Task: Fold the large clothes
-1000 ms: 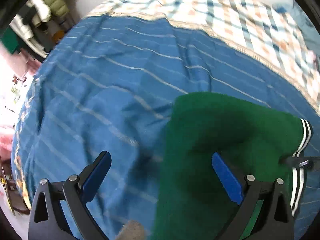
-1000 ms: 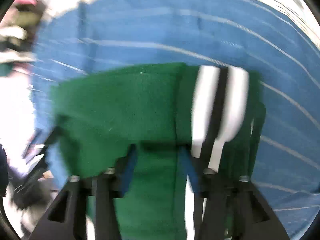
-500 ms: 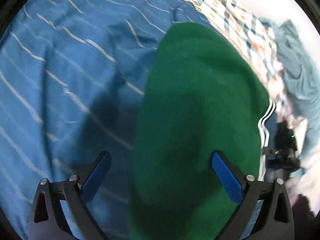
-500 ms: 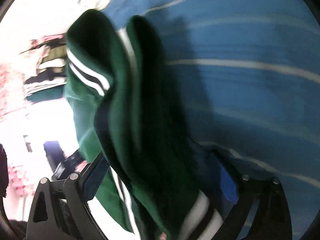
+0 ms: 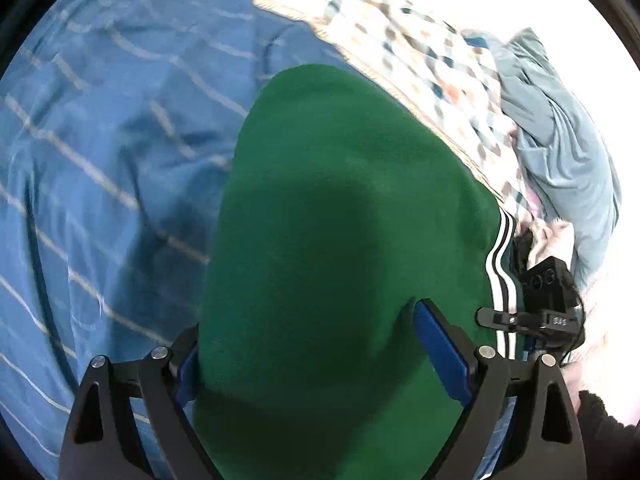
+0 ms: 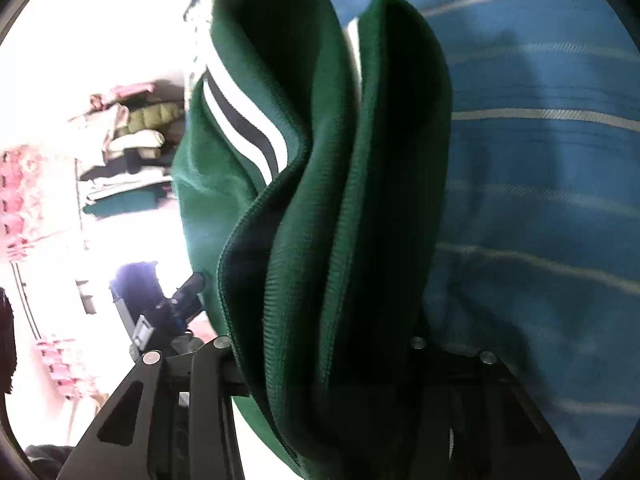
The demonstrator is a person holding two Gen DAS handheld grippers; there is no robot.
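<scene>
Fold step: my right tongs, just closing, pinch the bunched green garment; left tongs, narrowing, straddle it; next, lay it flat on the bed.

Legible text, one doubtful item: from the left wrist view I noted small pale characters on the black body of the right gripper, too blurred for me to read. I found no brand, label, number or sign on the green garment or the blue striped bedsheet.
</scene>
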